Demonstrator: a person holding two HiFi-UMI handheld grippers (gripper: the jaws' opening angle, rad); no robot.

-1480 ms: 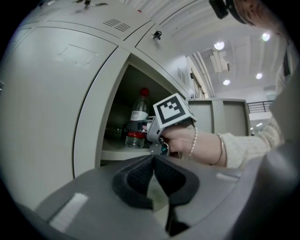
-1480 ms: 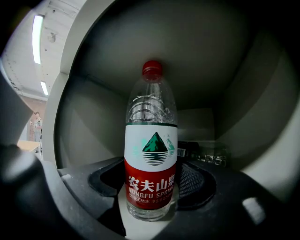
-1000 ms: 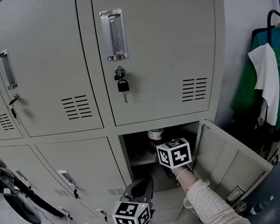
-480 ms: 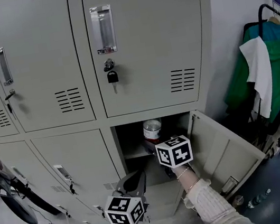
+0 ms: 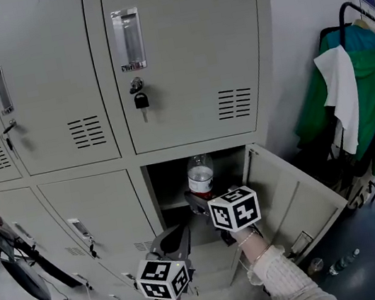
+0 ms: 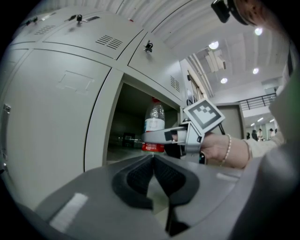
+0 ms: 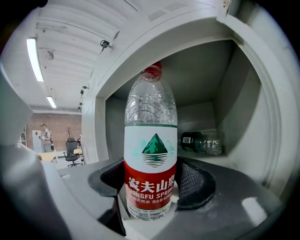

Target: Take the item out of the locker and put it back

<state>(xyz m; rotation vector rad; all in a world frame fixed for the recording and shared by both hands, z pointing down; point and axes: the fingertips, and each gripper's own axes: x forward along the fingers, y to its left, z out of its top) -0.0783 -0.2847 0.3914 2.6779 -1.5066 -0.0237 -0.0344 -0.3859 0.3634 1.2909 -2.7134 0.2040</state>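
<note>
Your right gripper's (image 7: 150,190) fingers (image 7: 196,183) stand wide apart and pinch the water bottle (image 7: 150,154) low on its body. Both pads press on the red band of its label, one from each side. You hold the bottle upright, red cap on top, in the mouth of the open lower compartment of the locker (image 5: 178,54), near the front edge of the shelf (image 5: 170,203). Whether its base touches the shelf cannot be told. A second bottle (image 7: 201,140) lies on its side at the back of that compartment, well apart from the first. The door (image 5: 296,195) hangs open to the right. Your left gripper's (image 6: 153,161) fingers (image 6: 137,180) are pressed together with nothing between them, low and left of the opening, near the right gripper.
</note>
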